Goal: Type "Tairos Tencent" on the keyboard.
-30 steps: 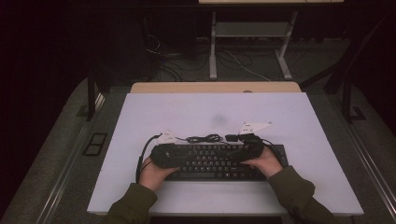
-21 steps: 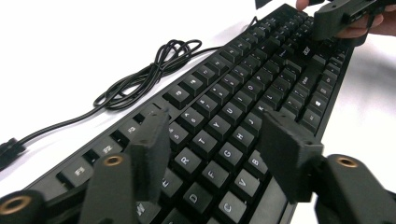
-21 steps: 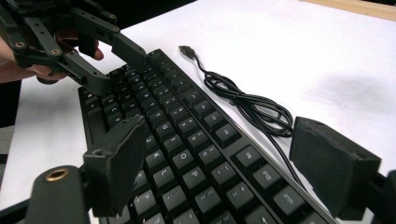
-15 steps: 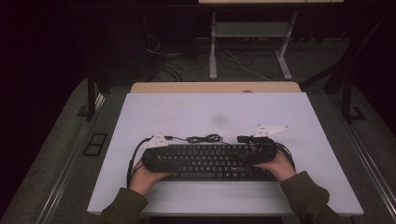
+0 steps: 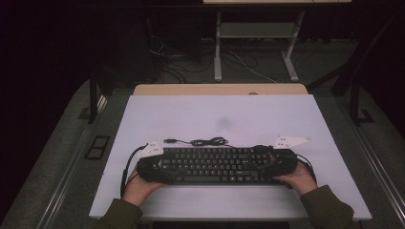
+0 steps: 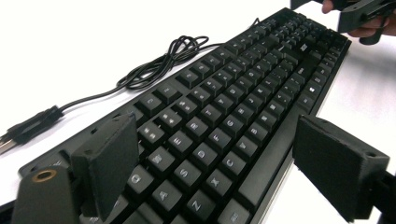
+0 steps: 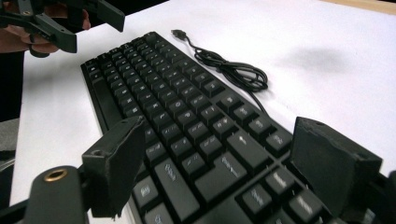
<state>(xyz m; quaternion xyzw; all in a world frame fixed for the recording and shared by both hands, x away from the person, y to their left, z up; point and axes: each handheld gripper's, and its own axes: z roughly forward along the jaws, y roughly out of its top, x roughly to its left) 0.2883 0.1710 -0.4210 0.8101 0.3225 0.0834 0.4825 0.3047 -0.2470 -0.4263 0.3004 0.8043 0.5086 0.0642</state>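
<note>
A black keyboard (image 5: 215, 164) lies across the near part of the white table (image 5: 215, 114), with its black cable (image 5: 205, 141) coiled just behind it. My left gripper (image 5: 162, 171) sits at the keyboard's left end. In the left gripper view its jaws (image 6: 217, 135) have just been opening and stand wide apart over the keys (image 6: 233, 93), pressing on nothing. My right gripper (image 5: 276, 167) is at the right end. Its jaws (image 7: 219, 130) are open too, straddling the keys (image 7: 187, 107) without touching them.
The cable's USB plug (image 5: 169, 140) rests loose on the table behind the keyboard's left half. A faint dark smudge (image 5: 224, 123) marks the table's middle. Beyond the far edge is a wooden strip (image 5: 219, 89), then a metal stand (image 5: 253, 43) and floor cables.
Both hands have slid apart along the keyboard, the left one leftward and the right one rightward, out to its two ends. The keyboard itself has stayed in place.
</note>
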